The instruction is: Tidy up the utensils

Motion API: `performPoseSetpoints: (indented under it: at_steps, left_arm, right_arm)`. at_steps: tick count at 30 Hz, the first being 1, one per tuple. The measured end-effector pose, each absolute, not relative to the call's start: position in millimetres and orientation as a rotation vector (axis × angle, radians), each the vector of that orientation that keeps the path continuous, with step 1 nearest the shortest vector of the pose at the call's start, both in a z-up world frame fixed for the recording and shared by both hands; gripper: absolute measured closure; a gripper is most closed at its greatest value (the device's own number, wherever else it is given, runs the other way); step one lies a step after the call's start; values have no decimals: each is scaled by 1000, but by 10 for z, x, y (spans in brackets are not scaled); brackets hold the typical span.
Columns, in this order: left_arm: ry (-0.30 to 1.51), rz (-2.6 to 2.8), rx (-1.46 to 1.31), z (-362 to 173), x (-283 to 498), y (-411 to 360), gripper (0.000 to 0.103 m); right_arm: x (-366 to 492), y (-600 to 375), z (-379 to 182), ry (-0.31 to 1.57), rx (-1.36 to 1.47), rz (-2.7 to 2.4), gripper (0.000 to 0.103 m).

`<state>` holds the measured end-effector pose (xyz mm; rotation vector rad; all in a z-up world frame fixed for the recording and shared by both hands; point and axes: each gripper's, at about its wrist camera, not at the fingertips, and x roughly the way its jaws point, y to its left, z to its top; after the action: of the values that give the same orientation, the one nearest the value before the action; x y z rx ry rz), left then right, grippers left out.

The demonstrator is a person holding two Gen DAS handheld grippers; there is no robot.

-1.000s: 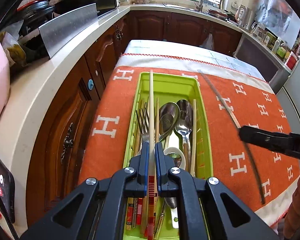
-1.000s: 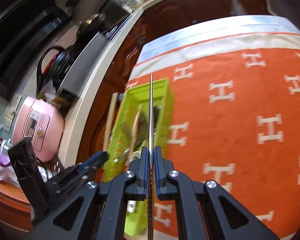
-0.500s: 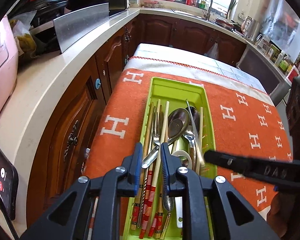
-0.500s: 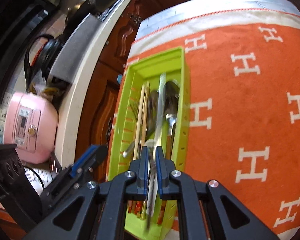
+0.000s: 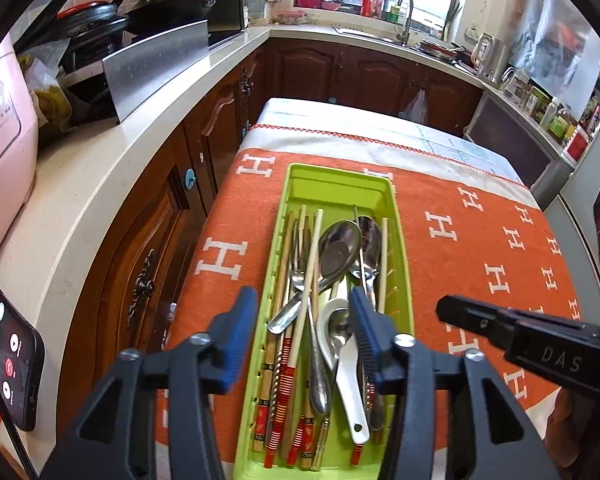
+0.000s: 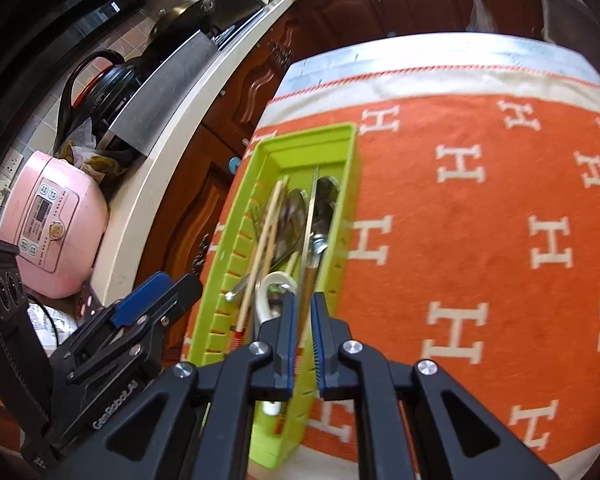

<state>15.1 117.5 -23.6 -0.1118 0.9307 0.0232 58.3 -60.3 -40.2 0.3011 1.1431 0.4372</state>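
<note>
The utensil tray point(image 5: 403, 280) lies on the tabletop point(image 5: 480, 240) directly ahead of the left hand-held gripper point(image 5: 304, 332); the kitchen counter point(image 5: 80, 200) runs along its left.

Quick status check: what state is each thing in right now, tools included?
left tool: jaws opening, nothing between them
right tool: all but shut, empty
green tray: flat on the orange cloth, loaded with utensils
metal chopstick: lying in the tray
white spoon: lying atop the others
phone: screen lit

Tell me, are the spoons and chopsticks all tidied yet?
Nearly. Spoons, forks, chopsticks lie in the green tray. The left tool is opening, empty. The right tool has a silver chopstick between its pads over the tray; grip unclear. Nothing else shows on the orange cloth.
</note>
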Motion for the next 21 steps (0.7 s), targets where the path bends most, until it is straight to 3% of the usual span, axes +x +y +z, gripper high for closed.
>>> performPoseSetpoints:
  at_steps: [4,12,18,21]
  left_arm:
    - [923,23,-105,-205,114,1102,29]
    - [925,2,-66,-118,66,771,3]
    - [978,-10,-25,-61,91,431,2]
    - [982,-26,-34,2,100,298,1]
  right_arm:
    - [529,-735,-323,1079,232,371,94]
    - [366,-1106,-210,986,109,258,94]
    - [198,-1401,-50,946,87,205,93]
    - [114,-1554,66,921,87,184,88]
